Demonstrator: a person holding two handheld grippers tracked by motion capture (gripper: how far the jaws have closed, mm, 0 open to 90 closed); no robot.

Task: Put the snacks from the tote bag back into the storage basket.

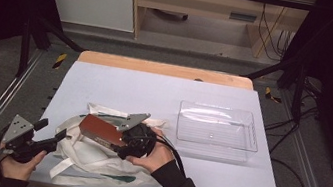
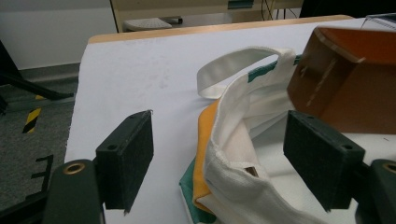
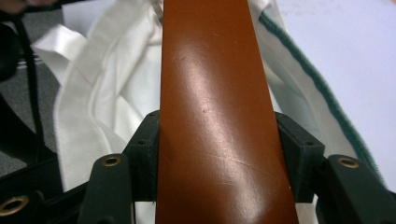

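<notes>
A white cloth tote bag (image 1: 93, 160) with green print lies crumpled at the table's front left. My right gripper (image 1: 119, 141) is shut on one end of a reddish-brown box (image 1: 98, 129) and holds it just above the bag's mouth. In the right gripper view the box (image 3: 215, 116) runs away between both pads, with the bag (image 3: 93, 107) beneath it. My left gripper (image 1: 53, 131) stands open at the bag's left edge. In the left gripper view the bag's rim (image 2: 243, 116) lies between the wide-apart pads, untouched by them, with the box (image 2: 348, 88) at upper right.
A clear plastic tray (image 1: 216, 142) stands on the right half of the white table (image 1: 154, 91). An orange layer (image 2: 208, 135) shows under the bag's rim. Black frame posts and cables surround the table, and the bag's handle (image 2: 233, 58) loops toward the far side.
</notes>
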